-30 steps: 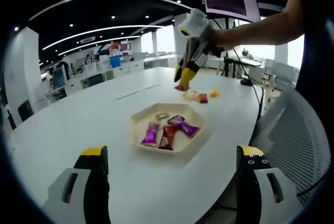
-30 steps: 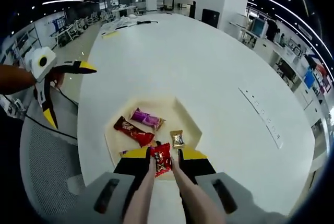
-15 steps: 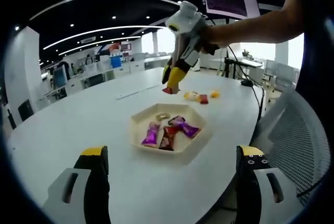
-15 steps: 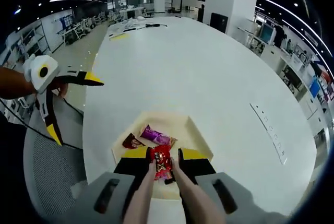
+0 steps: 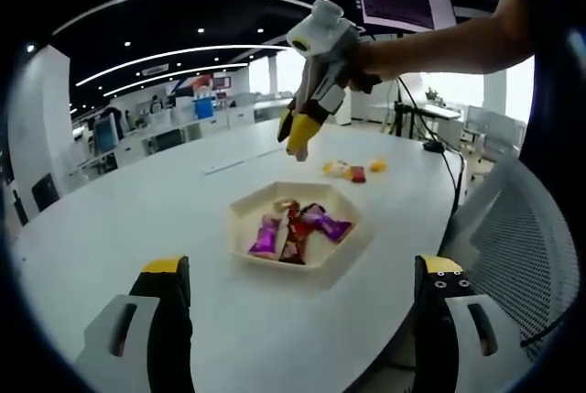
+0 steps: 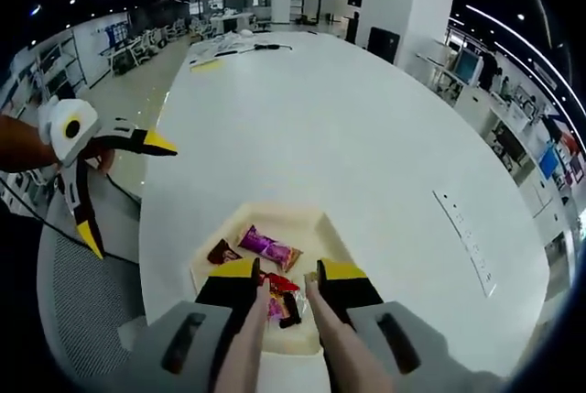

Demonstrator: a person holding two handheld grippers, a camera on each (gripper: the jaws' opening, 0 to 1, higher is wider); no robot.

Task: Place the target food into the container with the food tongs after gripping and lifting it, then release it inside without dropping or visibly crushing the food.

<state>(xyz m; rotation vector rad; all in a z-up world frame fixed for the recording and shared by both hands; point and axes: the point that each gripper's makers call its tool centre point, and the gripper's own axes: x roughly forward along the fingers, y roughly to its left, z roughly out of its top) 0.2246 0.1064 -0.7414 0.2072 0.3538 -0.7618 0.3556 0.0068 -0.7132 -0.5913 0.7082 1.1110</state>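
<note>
A cream hexagonal tray [image 5: 245, 205] sits on the white table with several wrapped candies in it. A red-wrapped candy [image 5: 294, 213] lies on top of the others in the tray. In the right gripper view this red candy [image 6: 278, 283] shows just below my right gripper [image 6: 285, 272], whose jaws stand slightly apart and free of it, over the tray [image 6: 209, 248]. From the left gripper view, a hand holds the right gripper [image 5: 296, 139] above the tray's far side. My left gripper [image 5: 302, 267] is wide open near the table edge, and it appears as a left gripper [image 6: 124, 187] off the table's side.
A few loose candies [image 5: 352, 171] lie on the table beyond the tray. A purple candy [image 6: 266, 247] and a dark red candy [image 6: 222, 252] lie in the tray. A mesh chair [image 5: 517, 246] stands by the table edge. A socket strip [image 6: 467, 237] is set into the tabletop.
The right gripper carried the red candy over the tray, then its jaws parted; the candy left them and now lies in the tray. The left gripper stayed put.
</note>
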